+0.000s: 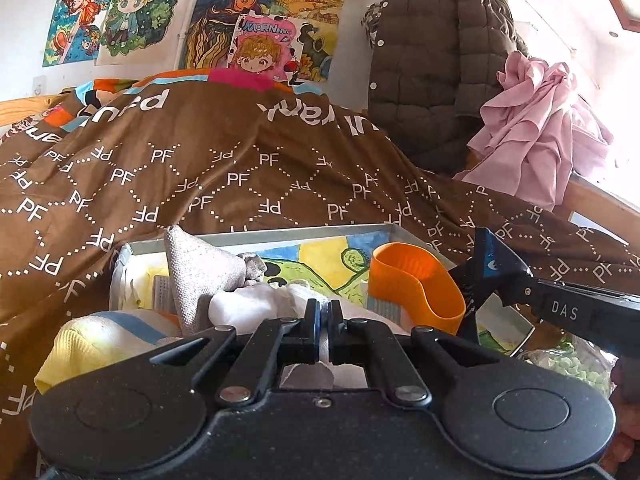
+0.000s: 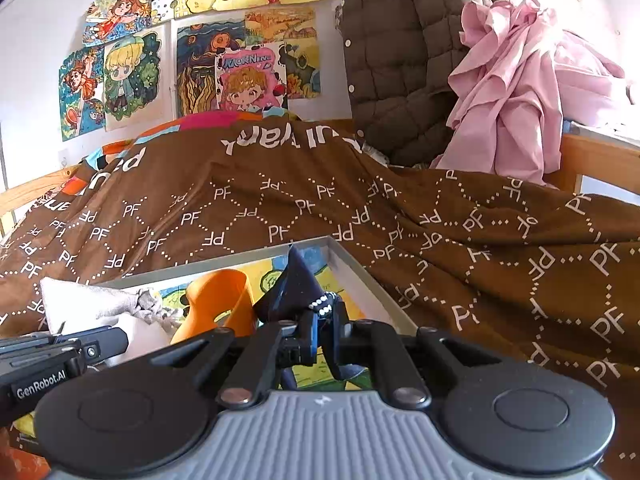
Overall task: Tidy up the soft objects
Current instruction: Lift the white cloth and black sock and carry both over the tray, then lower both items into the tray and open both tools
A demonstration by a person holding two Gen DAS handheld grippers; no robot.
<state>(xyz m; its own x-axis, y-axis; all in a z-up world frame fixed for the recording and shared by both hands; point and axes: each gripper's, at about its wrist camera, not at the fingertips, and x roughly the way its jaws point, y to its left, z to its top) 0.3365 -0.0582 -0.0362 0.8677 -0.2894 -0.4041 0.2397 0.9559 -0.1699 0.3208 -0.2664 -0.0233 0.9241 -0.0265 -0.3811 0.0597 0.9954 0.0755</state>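
Note:
A shallow white box (image 1: 280,234) (image 2: 356,264) with a painted floor lies on the brown blanket. In it lie a grey cloth pouch (image 1: 200,268) (image 2: 88,304), a white soft cloth (image 1: 256,304) and an orange silicone cup (image 1: 416,284) (image 2: 220,300). My left gripper (image 1: 325,312) is shut on the white cloth. My right gripper (image 2: 325,320) is shut on a dark navy fabric item (image 2: 296,284) with a pearl trim, held over the box; it also shows in the left wrist view (image 1: 492,264). A yellow knit item (image 1: 88,344) lies at the box's left.
The brown PF-patterned blanket (image 1: 240,168) (image 2: 480,240) covers the bed. A dark quilted jacket (image 1: 432,72) (image 2: 400,60) and pink cloth (image 1: 536,128) (image 2: 516,88) pile at the back right. Drawings hang on the wall (image 1: 28,20). A bag of green pieces (image 1: 572,368) lies at right.

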